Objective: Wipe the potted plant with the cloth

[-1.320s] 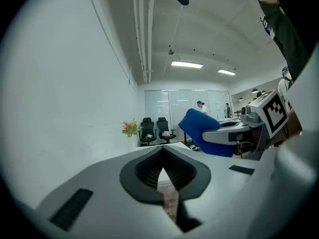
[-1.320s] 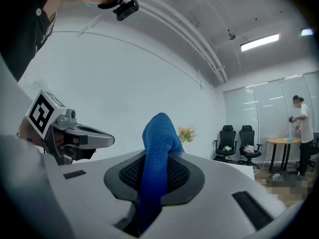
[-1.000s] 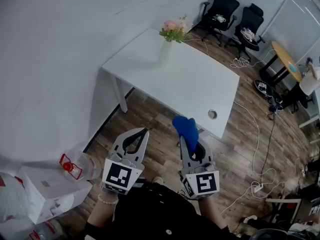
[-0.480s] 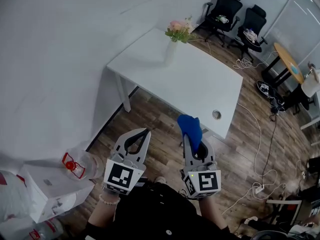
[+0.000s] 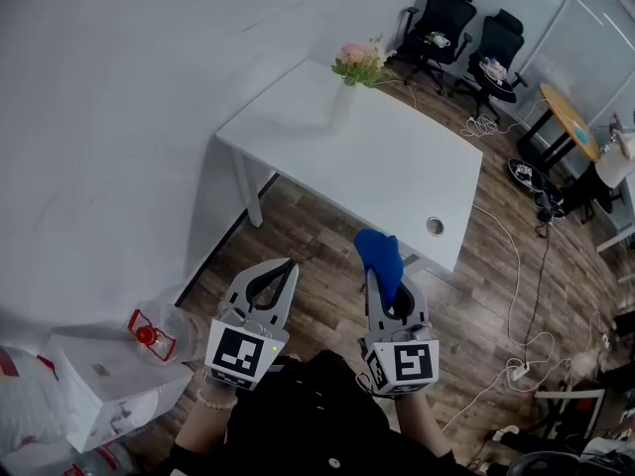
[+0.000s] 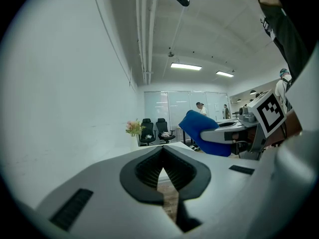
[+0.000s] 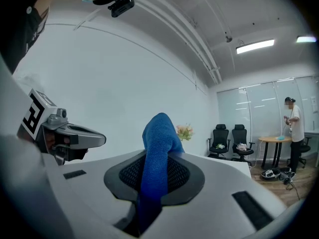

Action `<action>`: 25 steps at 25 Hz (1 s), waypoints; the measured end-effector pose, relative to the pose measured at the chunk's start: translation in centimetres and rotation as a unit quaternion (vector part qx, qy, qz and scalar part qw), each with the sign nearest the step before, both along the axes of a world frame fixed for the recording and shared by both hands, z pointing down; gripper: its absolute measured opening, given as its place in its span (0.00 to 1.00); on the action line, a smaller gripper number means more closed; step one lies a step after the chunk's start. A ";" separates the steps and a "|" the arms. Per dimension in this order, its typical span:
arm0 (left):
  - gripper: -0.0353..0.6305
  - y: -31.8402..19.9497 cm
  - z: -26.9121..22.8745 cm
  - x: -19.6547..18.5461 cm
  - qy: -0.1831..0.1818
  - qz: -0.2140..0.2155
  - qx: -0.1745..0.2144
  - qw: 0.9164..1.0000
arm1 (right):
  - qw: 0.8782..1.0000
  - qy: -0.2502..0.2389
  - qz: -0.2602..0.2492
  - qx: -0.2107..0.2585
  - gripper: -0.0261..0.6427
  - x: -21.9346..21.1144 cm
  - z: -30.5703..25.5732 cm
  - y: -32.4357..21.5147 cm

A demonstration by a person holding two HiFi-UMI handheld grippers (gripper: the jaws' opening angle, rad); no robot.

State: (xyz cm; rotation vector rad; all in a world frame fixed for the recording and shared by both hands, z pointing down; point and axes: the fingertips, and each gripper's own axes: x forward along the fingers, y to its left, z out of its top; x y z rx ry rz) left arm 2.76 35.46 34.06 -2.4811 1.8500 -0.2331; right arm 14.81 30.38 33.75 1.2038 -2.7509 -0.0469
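Note:
The potted plant (image 5: 359, 65), pink and green flowers in a white vase, stands at the far edge of the white table (image 5: 397, 181); it is small in the left gripper view (image 6: 133, 128) and the right gripper view (image 7: 184, 132). My right gripper (image 5: 374, 274) is shut on a blue cloth (image 5: 380, 255) that sticks up from its jaws (image 7: 158, 148). My left gripper (image 5: 292, 265) is shut with nothing in it (image 6: 162, 161). Both grippers are held over the wood floor, short of the table's near edge.
Two black office chairs (image 5: 466, 33) stand beyond the table. Cables (image 5: 516, 296) run over the floor at the right, near a round wooden table (image 5: 571, 117). A white box (image 5: 104, 380) and a clear bottle with a red cap (image 5: 159, 333) sit at the lower left. A person (image 7: 294, 128) stands far off.
Both grippers have moved a little toward the table, and the view has shifted with them. The cloth stays clamped in the right gripper; the left stays shut.

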 end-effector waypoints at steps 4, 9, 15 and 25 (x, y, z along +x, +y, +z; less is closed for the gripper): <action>0.07 0.3 0.3 -0.2 0.002 0.006 0.002 1.000 | 1.000 0.004 0.009 0.003 0.17 0.0 0.3 0.6; 0.07 0.2 0.7 0.4 0.007 0.016 -0.003 1.000 | 1.000 0.010 0.016 -0.002 0.17 0.7 0.6 0.9; 0.07 -0.7 0.8 0.8 0.005 0.023 -0.002 1.000 | 1.000 0.007 0.026 -0.010 0.17 1.3 1.0 -0.2; 0.07 -4.7 1.3 0.5 0.000 0.008 -0.012 1.000 | 1.000 0.015 -0.003 -0.003 0.17 0.0 1.3 -4.7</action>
